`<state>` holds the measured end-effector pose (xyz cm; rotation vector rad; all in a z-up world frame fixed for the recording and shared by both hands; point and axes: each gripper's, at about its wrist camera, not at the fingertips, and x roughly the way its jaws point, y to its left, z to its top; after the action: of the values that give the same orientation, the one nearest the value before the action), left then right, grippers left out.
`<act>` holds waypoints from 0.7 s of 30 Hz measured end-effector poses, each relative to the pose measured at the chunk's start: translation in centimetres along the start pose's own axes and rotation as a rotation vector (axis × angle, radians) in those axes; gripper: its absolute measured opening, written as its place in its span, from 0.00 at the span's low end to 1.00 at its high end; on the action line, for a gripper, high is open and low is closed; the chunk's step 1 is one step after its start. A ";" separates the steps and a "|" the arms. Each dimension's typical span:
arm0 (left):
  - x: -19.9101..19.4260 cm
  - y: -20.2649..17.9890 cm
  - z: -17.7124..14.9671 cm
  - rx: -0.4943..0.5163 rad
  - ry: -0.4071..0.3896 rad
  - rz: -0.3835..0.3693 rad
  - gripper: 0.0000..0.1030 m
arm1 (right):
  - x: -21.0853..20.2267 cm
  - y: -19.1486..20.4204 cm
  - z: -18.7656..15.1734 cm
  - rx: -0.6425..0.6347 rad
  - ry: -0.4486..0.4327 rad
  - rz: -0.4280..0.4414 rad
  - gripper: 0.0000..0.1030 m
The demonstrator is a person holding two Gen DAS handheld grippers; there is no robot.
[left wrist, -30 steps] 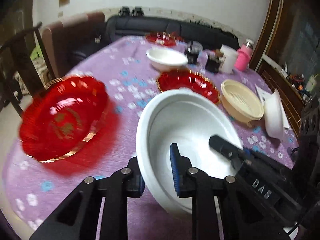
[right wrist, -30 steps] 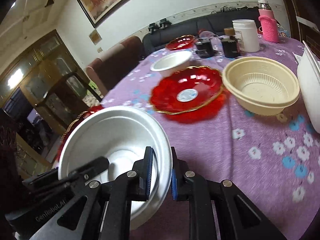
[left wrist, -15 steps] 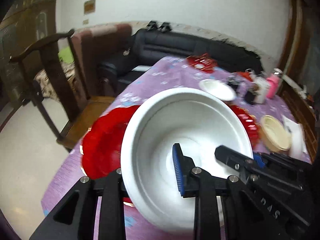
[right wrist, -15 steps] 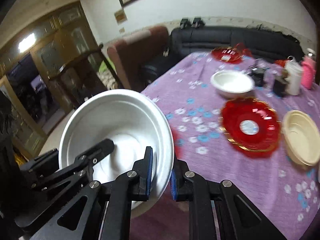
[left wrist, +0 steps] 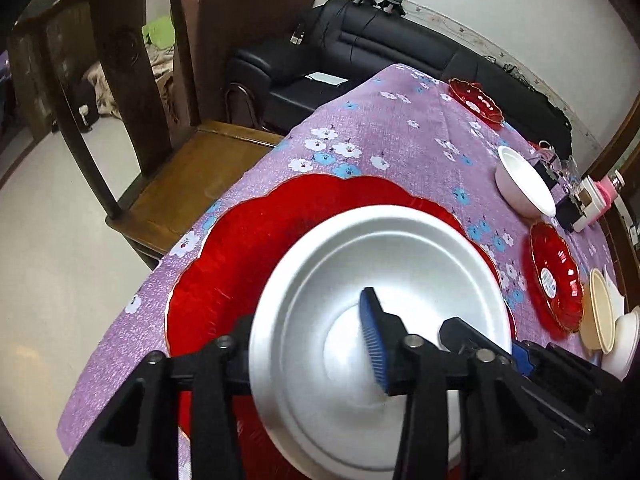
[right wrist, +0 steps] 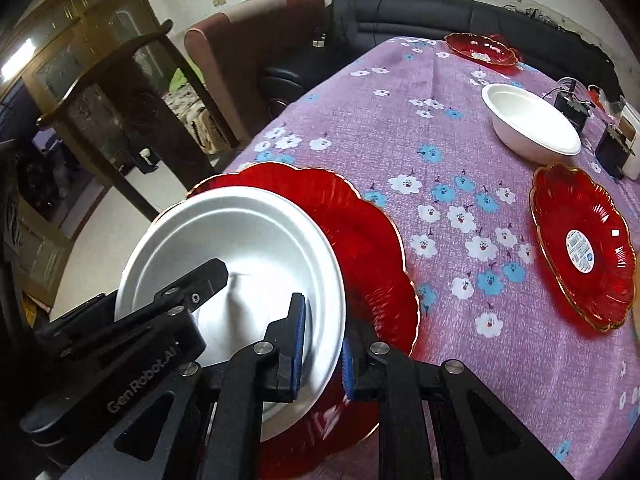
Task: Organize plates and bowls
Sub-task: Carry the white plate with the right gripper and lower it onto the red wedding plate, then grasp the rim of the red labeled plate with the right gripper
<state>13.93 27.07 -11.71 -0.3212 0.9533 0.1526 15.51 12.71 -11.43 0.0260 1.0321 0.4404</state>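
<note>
While my left gripper (left wrist: pixel 308 344) and right gripper (right wrist: pixel 322 344) each clamp its rim, the white bowl (right wrist: pixel 240 264) sits over the big red plate (right wrist: pixel 372 256) at the table's (right wrist: pixel 440 380) near edge; "GenRobot.AI" reads on the left gripper.

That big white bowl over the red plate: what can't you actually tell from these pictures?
- Left wrist view: the white bowl hides whether its base touches the red plate.
- Right wrist view: the left gripper covers part of the bowl's inside.
- Both views: gripper bodies hide the bowl's near rim.
</note>
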 end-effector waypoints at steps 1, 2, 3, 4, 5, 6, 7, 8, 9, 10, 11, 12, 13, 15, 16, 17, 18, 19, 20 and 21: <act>0.1 0.3 0.1 -0.012 -0.001 -0.007 0.49 | 0.1 -0.4 0.3 0.009 0.002 0.005 0.17; 0.0 0.7 0.2 -0.028 -0.007 -0.018 0.51 | 0.2 -0.5 0.2 0.020 0.003 0.012 0.17; -0.2 0.9 0.2 -0.040 -0.016 -0.027 0.51 | 0.4 -0.7 0.2 0.033 0.000 0.023 0.17; -0.4 1.0 0.2 -0.046 -0.023 -0.030 0.52 | 0.6 -0.8 0.3 0.038 -0.003 0.029 0.18; -0.7 1.1 0.1 -0.049 -0.033 -0.032 0.52 | 0.6 -1.0 0.4 0.044 -0.007 0.036 0.20; -1.1 1.2 0.1 -0.051 -0.044 -0.032 0.52 | 0.5 -1.1 0.5 0.052 -0.015 0.043 0.21; -1.4 1.3 0.2 -0.052 -0.055 -0.030 0.52 | 0.1 -1.2 0.5 0.061 -0.033 0.052 0.21; -2.0 1.3 0.1 -0.054 -0.070 -0.026 0.52 | -0.5 -1.3 0.6 0.066 -0.055 0.060 0.21; -2.5 1.4 0.1 -0.056 -0.085 -0.023 0.52 | -1.3 -1.4 0.6 0.065 -0.076 0.065 0.21; -3.6 1.4 0.0 -0.057 -0.111 -0.021 0.52 | -1.9 -1.5 0.6 0.062 -0.092 0.070 0.21; -4.3 1.4 -0.1 -0.057 -0.128 -0.020 0.52 | -3.1 -1.6 0.5 0.055 -0.117 0.080 0.21; -5.3 1.3 -0.3 -0.056 -0.152 -0.019 0.52 | -4.4 -1.9 0.2 0.047 -0.142 0.087 0.23; -6.5 1.1 -0.7 -0.056 -0.177 -0.024 0.56 | -5.4 -2.1 -0.1 0.042 -0.161 0.094 0.25; -9.0 0.8 -1.7 -0.057 -0.221 -0.053 0.67 | -8.0 -3.7 -1.3 0.040 -0.203 0.109 0.44; -10.5 0.5 -2.5 -0.058 -0.249 -0.074 0.74 | -9.3 -4.8 -2.1 0.048 -0.224 0.112 0.50; -11.7 0.2 -3.3 -0.056 -0.275 -0.091 0.76 | -10.5 -6.1 -3.0 0.059 -0.247 0.102 0.57; -13.1 -0.5 -4.4 -0.048 -0.304 -0.116 0.80 | -11.7 -7.7 -3.8 0.073 -0.270 0.074 0.58; -14.0 -1.1 -5.3 -0.042 -0.322 -0.136 0.81 | -12.6 -9.2 -4.5 0.088 -0.283 0.035 0.58; -14.7 -1.7 -6.2 -0.037 -0.335 -0.155 0.81 | -13.3 -10.9 -5.3 0.106 -0.290 -0.005 0.58; -15.2 -2.5 -7.1 -0.029 -0.345 -0.176 0.81 | -13.7 -12.6 -6.2 0.131 -0.291 -0.052 0.58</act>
<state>0.37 22.56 -2.53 -0.3898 0.5793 0.0572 8.72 -4.99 -6.18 0.1754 0.7720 0.3105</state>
